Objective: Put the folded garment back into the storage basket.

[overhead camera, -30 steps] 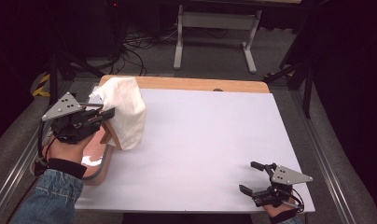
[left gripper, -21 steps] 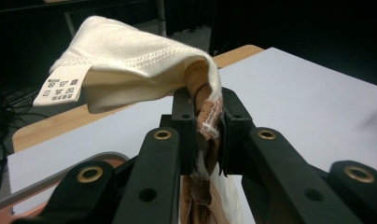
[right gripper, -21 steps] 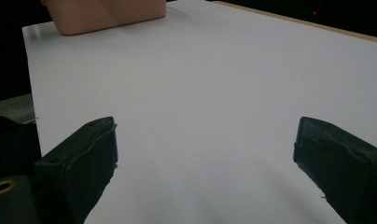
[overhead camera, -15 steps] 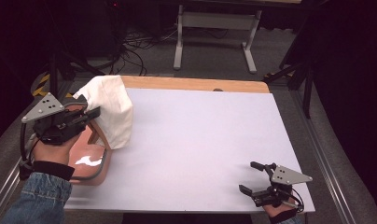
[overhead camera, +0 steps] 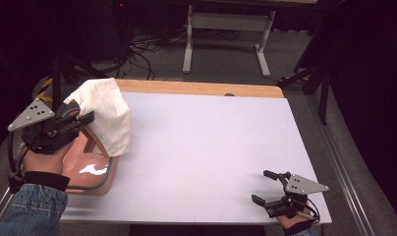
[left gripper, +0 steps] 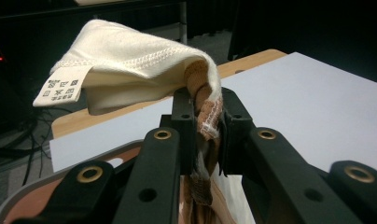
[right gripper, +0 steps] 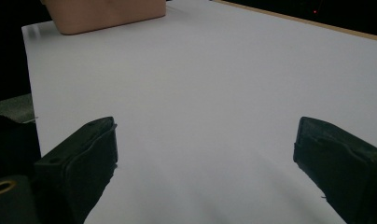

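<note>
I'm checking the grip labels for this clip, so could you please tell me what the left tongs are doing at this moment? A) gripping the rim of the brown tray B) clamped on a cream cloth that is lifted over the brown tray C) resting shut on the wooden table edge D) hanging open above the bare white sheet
B: in the left gripper view the left tongs pinch the cream cloth, and the high view shows it draped above the brown tray.

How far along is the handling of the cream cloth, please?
Done: the left gripper has pinched the cream cotton cloth by its hem. In hand: it hangs lifted over the brown plastic tray. Left: setting it down; the right gripper rests open, idle, on the white table.
</note>
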Available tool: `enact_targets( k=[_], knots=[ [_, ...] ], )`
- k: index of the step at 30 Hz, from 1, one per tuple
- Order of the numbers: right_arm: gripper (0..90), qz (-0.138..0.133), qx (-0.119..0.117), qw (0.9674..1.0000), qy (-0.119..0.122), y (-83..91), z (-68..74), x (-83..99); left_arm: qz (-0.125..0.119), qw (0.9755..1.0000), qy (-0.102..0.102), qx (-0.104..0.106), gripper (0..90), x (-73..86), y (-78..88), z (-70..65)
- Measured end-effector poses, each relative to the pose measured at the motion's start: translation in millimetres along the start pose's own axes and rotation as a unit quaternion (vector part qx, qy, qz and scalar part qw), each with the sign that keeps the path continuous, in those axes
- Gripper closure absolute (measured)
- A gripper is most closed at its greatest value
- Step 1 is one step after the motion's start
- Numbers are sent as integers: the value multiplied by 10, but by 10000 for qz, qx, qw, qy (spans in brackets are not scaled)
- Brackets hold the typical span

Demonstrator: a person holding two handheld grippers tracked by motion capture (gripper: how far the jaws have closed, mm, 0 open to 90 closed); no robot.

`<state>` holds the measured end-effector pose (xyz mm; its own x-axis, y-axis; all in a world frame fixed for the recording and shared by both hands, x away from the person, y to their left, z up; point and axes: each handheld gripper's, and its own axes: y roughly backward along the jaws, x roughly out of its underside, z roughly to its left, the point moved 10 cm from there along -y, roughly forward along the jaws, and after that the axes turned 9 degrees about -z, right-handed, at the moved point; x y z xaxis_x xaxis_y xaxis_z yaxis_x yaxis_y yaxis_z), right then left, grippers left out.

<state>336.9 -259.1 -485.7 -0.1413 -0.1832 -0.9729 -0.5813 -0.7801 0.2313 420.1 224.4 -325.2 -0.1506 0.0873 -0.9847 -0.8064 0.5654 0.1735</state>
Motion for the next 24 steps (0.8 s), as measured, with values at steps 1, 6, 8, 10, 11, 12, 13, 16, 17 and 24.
enact_targets(
  k=[1, 6, 8, 10, 11, 12, 13, 16, 17, 24],
  knots=[
    [67, -1, 0, 10000, 1, 0, 0, 0, -6, 10000, 11, -54, 801, 4, 31, 28],
    [68, 0, -1, 10000, 3, -4, 0, -1, 19, 9999, -7, -141, 801, 21, 92, 75],
    [68, -6, -6, 10000, -9, -9, -2, -6, 16, 9998, 3, -181, 801, 25, 122, 97],
    [67, -14, -35, 10000, 6, -24, -1, -16, 17, 9998, 10, -222, 801, 27, 155, 113],
    [67, -18, -49, 10000, 2, -28, 2, -19, 12, 9997, 1, -242, 801, 26, 170, 120],
    [67, -12, -61, 10000, 4, -34, 0, -19, 25, 9996, -30, -275, 801, 25, 203, 129],
    [67, -12, -61, 10000, 4, -34, 0, -19, 25, 9996, -30, -275, 801, 25, 203, 129],
    [68, -19, -101, 9999, -10, -68, -6, -30, 9, 9993, -52, -368, 801, 10, 271, 153],
    [68, -18, -110, 9999, 3, -78, -6, -32, 3, 9993, -50, -380, 801, 7, 289, 158],
    [67, -59, -136, 9999, -12, -92, -13, -55, -16, 9988, -38, -497, 801, 9, 389, 206]
  ],
)
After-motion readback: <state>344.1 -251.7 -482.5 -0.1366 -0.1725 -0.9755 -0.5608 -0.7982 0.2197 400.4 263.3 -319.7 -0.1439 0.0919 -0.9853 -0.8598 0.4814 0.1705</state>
